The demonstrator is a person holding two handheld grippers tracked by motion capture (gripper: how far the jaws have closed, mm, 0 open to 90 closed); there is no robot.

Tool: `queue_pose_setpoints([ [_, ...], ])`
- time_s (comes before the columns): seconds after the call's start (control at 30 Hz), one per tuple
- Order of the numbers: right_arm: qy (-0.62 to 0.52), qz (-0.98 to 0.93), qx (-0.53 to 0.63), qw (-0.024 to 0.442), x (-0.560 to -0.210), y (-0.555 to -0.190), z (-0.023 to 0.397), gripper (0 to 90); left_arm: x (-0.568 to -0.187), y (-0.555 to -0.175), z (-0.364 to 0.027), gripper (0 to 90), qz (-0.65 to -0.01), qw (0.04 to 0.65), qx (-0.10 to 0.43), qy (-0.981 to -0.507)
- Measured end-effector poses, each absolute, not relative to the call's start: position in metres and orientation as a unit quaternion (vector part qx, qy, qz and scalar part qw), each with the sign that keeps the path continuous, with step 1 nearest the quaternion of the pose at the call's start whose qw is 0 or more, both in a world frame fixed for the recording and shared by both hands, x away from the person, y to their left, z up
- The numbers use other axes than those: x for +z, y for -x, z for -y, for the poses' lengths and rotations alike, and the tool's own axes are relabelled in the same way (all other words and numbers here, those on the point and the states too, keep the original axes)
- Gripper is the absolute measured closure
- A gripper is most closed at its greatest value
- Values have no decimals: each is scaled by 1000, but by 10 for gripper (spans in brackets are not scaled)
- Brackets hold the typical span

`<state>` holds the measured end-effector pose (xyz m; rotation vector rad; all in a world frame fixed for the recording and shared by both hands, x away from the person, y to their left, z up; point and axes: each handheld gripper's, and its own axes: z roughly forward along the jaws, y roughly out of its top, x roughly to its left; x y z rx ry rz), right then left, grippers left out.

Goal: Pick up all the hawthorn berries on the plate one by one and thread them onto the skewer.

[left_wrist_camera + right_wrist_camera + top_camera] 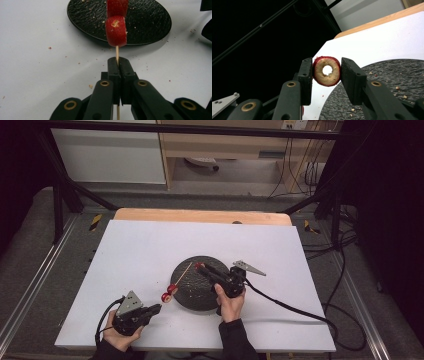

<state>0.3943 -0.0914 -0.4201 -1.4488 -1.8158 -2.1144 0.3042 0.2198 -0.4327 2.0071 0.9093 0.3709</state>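
My left gripper [158,308] [118,61] sits near the table's front left, shut on the lower end of a thin wooden skewer [183,272] [117,53]. Two red fruit slices [168,293] [116,31] are threaded on the skewer just beyond the jaws, and its free end slants up over the black round plate [192,297] [150,22]. Above the plate's far left part, my right gripper [201,267] [326,72] is shut on a red-skinned ring slice [199,266] [320,72] with a pale face and a hole through its middle. The plate [387,82] lies below that slice.
A white sheet [135,250] covers the table, with a wooden strip [200,215] along the back edge. Crumbs dot the sheet and plate. A black cable [290,307] trails right from the right gripper. Dark frame legs stand at both far corners.
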Motion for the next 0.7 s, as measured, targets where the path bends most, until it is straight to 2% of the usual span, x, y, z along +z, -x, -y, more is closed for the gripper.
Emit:
queue_pose_setpoints([
  [0.7,484,513,-709,-14,-427,-400,86,632,-435,-294,-211,885,-361,447,141,-806],
])
